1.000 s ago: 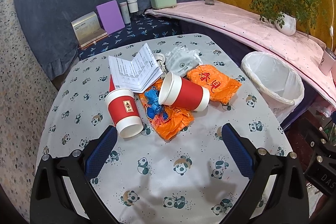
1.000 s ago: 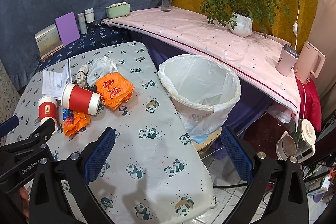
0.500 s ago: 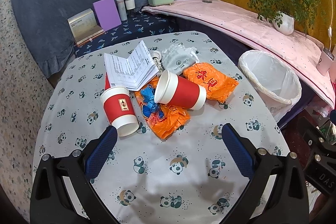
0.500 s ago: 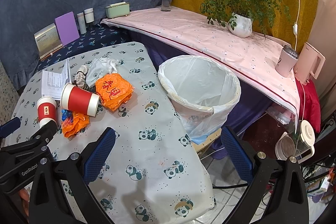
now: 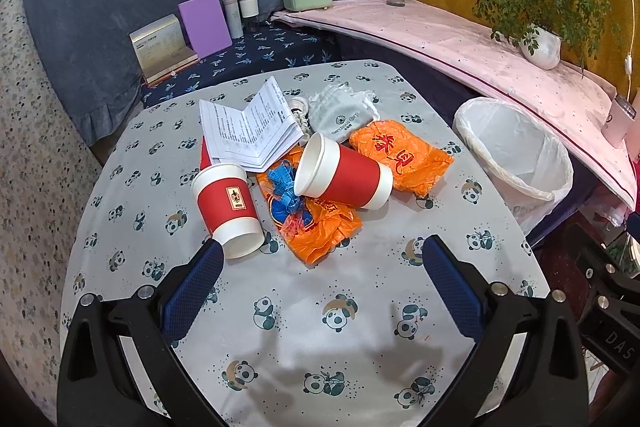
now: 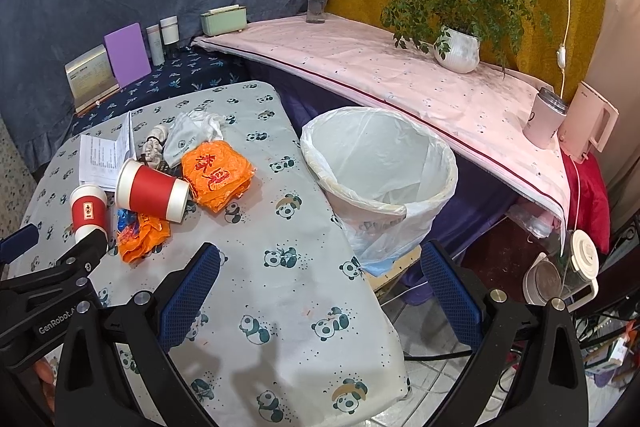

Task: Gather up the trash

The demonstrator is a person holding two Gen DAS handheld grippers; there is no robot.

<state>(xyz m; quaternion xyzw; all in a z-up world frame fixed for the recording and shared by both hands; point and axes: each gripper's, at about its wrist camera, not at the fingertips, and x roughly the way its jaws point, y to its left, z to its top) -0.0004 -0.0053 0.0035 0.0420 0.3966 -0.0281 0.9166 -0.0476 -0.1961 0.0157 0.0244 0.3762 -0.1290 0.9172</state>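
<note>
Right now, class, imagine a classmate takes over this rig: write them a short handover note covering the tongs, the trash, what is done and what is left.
Left tongs: open, empty, above the table near the pile.
Right tongs: open, empty, near the table edge beside the bin.
Trash, all on the table: upside-down cup, tipped cup, two orange bags, booklet, white pouch.
Done: nothing appears binned.
Left: everything.

Left wrist view: above worktop (image 5: 320, 307), facing red paper cups (image 5: 340, 179) nearby. Right wrist view: further right, facing lined bin (image 6: 380, 167). Both share cups, bin.
</note>
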